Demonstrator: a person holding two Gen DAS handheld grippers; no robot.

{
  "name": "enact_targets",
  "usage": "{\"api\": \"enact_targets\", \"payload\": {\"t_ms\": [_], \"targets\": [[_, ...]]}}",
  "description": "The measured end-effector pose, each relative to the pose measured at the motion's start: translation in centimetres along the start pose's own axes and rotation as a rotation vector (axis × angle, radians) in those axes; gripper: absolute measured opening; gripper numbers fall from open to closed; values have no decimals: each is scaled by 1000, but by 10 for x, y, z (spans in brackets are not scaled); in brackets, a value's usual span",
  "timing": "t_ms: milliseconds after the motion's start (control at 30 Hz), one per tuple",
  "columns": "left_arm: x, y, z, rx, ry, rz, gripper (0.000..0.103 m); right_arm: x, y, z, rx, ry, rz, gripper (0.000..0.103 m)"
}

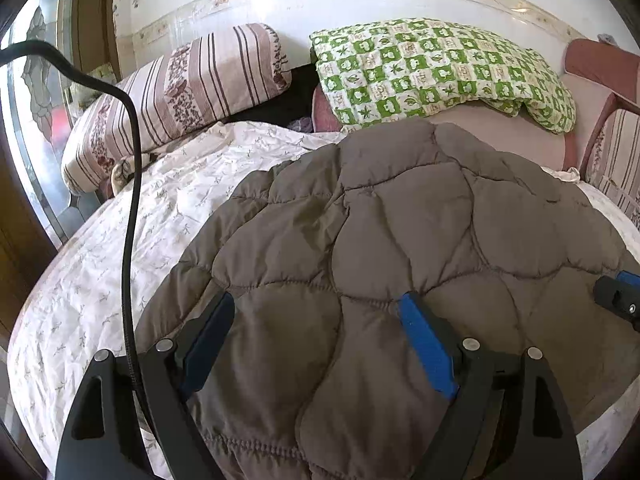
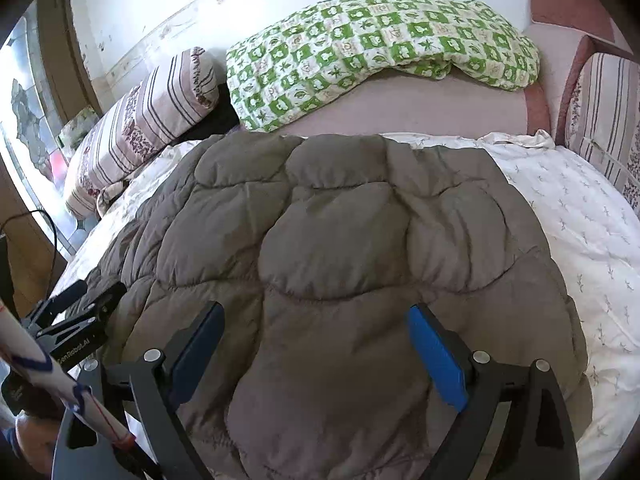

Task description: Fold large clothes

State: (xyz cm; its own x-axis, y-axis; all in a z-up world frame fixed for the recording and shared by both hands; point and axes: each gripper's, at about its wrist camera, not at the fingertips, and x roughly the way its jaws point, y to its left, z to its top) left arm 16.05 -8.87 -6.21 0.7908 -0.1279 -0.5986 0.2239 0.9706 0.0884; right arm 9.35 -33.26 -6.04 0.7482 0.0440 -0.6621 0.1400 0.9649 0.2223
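A large brown quilted coat [image 1: 380, 240] lies spread on the white bedsheet [image 1: 120, 240]; it also fills the right wrist view [image 2: 340, 240]. My left gripper [image 1: 318, 304] is open, its blue pads wide apart just above the coat's near part. My right gripper [image 2: 314, 312] is open too, over the coat's near edge. The right gripper's tip shows at the right edge of the left wrist view [image 1: 618, 296]. The left gripper shows at the lower left of the right wrist view [image 2: 80, 312]. Neither holds cloth.
A striped pillow [image 1: 180, 92] lies at the back left and a green checked quilt [image 1: 440, 68] at the back. A pink headboard [image 2: 560, 4] and another striped pillow [image 2: 600, 112] are at the right. A black cable [image 1: 132, 200] hangs on the left.
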Motion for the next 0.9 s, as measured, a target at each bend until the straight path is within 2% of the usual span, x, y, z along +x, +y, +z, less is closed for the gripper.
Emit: {"api": "enact_targets", "payload": {"t_ms": [433, 900], "targets": [[-6, -11, -5, 57, -28, 20, 84, 8, 29, -11, -128, 2, -34, 95], [-1, -14, -7, 73, -25, 27, 84, 20, 31, -18, -156, 26, -57, 99]]}}
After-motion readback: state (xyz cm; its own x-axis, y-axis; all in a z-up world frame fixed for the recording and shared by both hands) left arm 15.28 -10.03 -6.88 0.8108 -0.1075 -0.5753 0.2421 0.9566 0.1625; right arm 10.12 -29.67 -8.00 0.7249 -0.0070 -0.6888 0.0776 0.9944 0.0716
